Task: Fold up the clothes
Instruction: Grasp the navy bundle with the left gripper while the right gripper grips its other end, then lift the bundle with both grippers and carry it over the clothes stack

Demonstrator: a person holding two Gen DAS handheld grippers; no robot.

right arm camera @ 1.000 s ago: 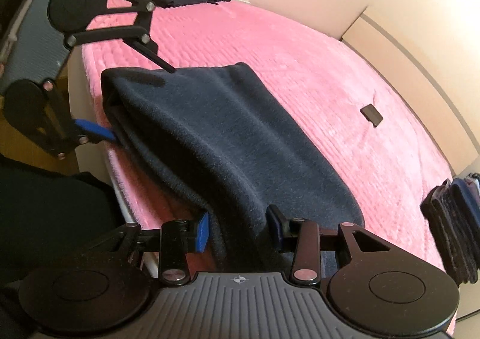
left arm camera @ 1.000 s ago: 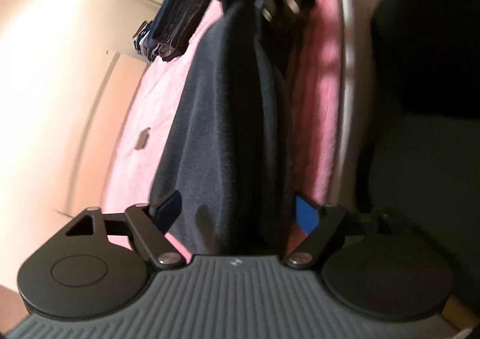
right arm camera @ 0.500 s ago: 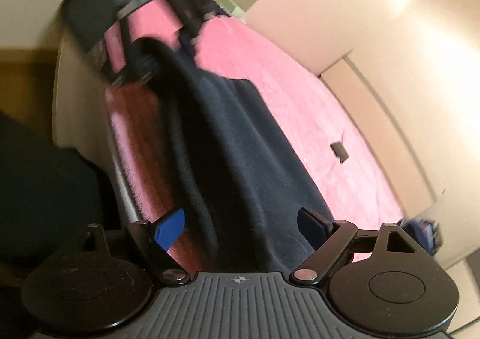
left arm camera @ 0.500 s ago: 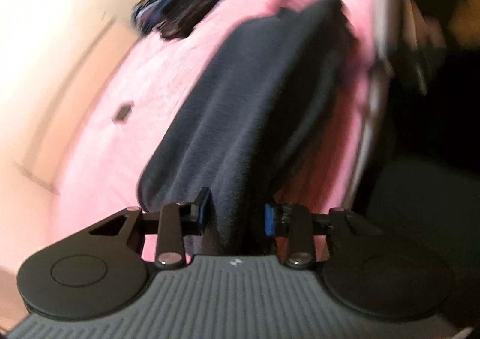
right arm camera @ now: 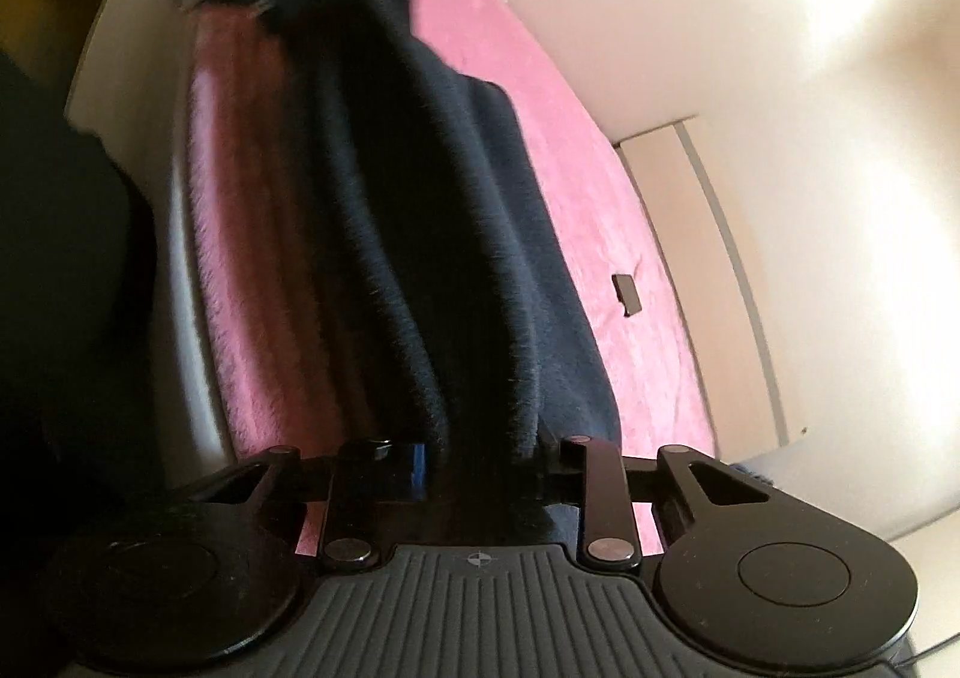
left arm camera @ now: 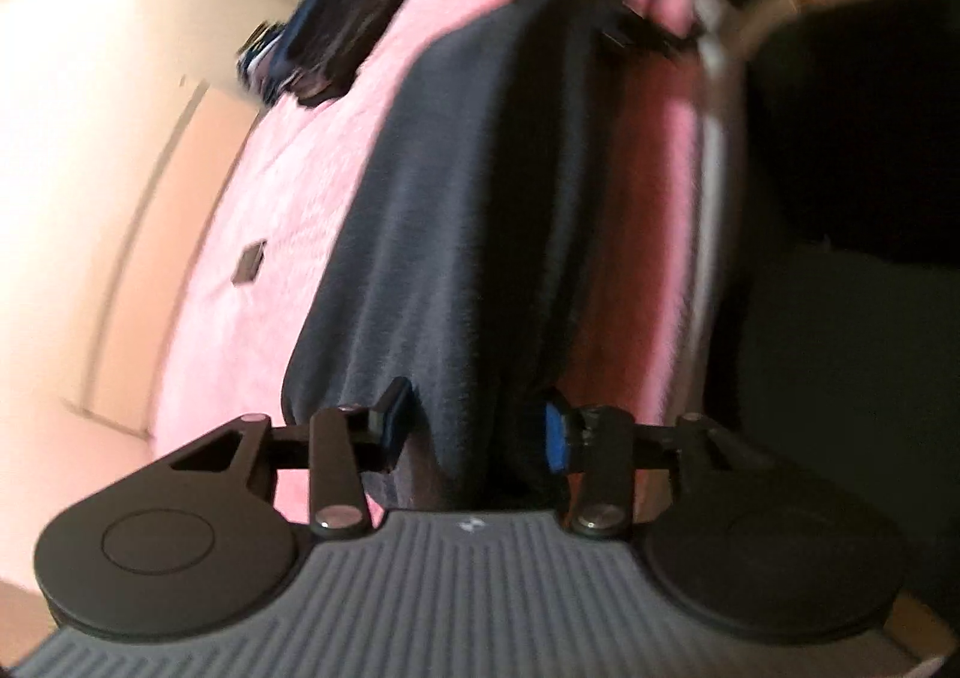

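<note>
Between the blue pads of the left gripper [left arm camera: 474, 432] sits a bunched edge of the dark garment [left arm camera: 456, 210], the jaws drawn narrow and pinching it. The right gripper [right arm camera: 480, 465] does the same at the garment's [right arm camera: 420, 234] other end, its jaws narrow with cloth filling the gap. Each gripper shows blurred at the far end of the other's view, so the garment is stretched as a long band between the two.

It looks like a thick, soft, napped knit, fleece perhaps, navy to near black, with fine fuzz catching the light along its ridges. I judge it light to moderate in weight, limp, not slippery and in no way fragile; the nap should grip the pads well. Being limp, it sags and rolls into lengthwise ridges where unsupported, so it is best taken at end edges or corners with all layers pinched together, as both grippers have it.

Most of its length lies along the near side of the bed [left arm camera: 300, 180], on the pink cover, close to the bed's pale edge, already doubled lengthwise by the look of it. Farther across the bed lies a small dark tag [right arm camera: 626, 294], and at the bed's far end a stack [left arm camera: 336, 36] of dark clothes.
</note>
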